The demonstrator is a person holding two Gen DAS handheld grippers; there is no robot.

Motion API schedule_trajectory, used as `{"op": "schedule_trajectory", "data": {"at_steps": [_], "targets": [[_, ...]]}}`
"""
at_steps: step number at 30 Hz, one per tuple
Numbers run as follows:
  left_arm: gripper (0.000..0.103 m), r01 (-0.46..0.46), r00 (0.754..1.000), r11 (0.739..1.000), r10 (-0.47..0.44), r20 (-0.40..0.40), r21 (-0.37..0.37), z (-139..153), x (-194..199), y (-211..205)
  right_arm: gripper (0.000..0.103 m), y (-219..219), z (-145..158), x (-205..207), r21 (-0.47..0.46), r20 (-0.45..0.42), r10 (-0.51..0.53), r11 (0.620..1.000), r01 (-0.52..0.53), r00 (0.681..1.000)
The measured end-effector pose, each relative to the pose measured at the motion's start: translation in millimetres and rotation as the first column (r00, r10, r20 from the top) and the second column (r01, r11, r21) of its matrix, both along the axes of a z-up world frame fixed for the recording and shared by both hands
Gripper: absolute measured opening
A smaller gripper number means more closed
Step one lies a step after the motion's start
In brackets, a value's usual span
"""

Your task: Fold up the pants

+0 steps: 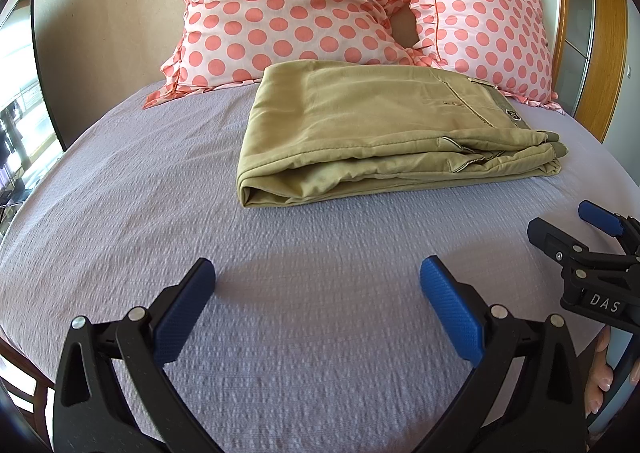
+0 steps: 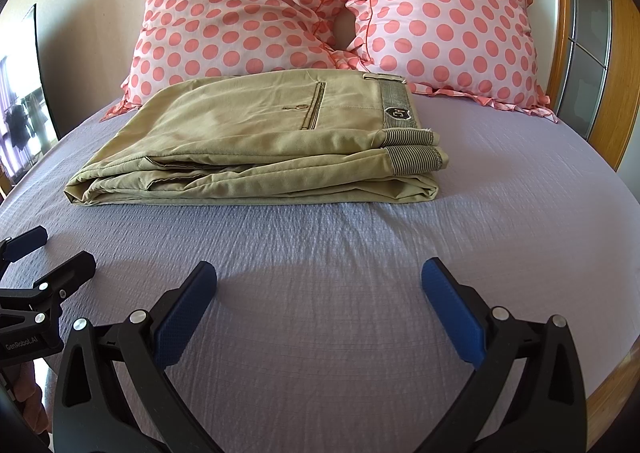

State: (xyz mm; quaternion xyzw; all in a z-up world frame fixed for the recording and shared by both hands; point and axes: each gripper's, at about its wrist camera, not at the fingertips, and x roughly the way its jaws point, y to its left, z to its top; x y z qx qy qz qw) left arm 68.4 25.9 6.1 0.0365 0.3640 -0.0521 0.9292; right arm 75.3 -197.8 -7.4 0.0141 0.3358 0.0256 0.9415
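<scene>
Both claws hang open over the bed, with the pants folded beyond them.

Nearest in the left wrist view, the left gripper point(image 1: 318, 279) has its blue-padded fingers point(image 1: 450, 307) spread wide above the lilac bedspread point(image 1: 120, 213), holding nothing; the right gripper point(image 1: 568, 231) pokes in at the right edge, its fingers parted too, clear of the cloth. Farther off, right of centre, the khaki pants point(image 1: 376, 125) lie folded into a flat stack, touching the dotted pillows point(image 1: 288, 9) behind. From the right wrist view, the right gripper point(image 2: 320, 281) gapes just as wide over bare bedspread point(image 2: 520, 193), the left gripper point(image 2: 50, 253) at the near left. The pants point(image 2: 248, 137) sit far and left of centre, striped waistband point(image 2: 394, 103) to the right, pillows point(image 2: 248, 9) against the wall behind.
</scene>
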Motion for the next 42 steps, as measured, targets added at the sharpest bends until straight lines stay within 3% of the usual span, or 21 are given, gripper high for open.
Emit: {"op": "schedule_trajectory", "data": {"at_steps": [14, 42], "targets": [[0.101, -0.006, 0.999, 1.000, 0.006, -0.034, 0.002, 2.8, 7.2, 0.9, 0.102, 0.3, -0.3, 0.0, 0.000, 0.000, -0.001, 1.000, 0.001, 1.000], [0.101, -0.014, 1.000, 1.000, 0.014, -0.012, 0.003, 1.3, 5.0, -0.8, 0.102, 0.4, -0.8, 0.2, 0.000, 0.003, 0.000, 1.000, 0.000, 1.000]]}}
